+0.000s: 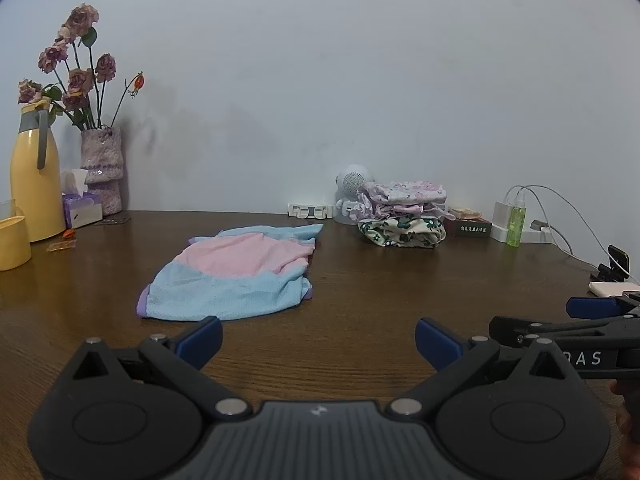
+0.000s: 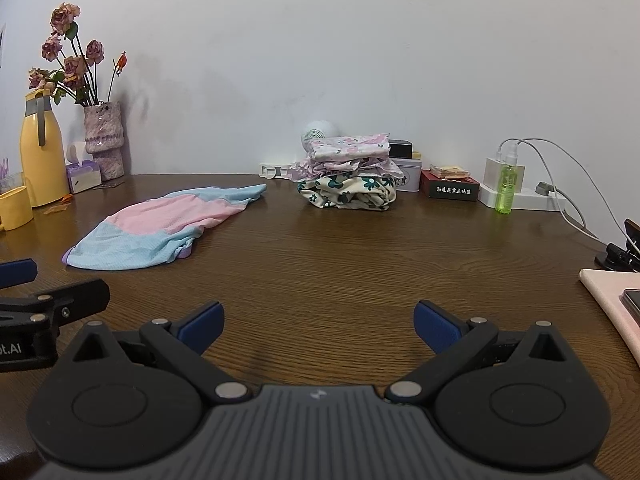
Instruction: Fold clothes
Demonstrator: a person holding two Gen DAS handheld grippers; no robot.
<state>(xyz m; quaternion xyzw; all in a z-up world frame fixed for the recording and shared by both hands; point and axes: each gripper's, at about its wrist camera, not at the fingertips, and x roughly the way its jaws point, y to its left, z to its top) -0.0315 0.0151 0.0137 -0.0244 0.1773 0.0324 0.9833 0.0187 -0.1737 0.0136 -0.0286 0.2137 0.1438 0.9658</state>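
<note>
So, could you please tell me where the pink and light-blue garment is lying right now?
The pink and light-blue garment lies flat on the dark wooden table, left of centre in both wrist views, between the purple vase and the stack of folded floral clothes.

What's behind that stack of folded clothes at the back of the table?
Behind the stack a round white device with a speaker-like grille peeks out, beside a black box on a white tin. The clothes hide the device's lower part.
</note>
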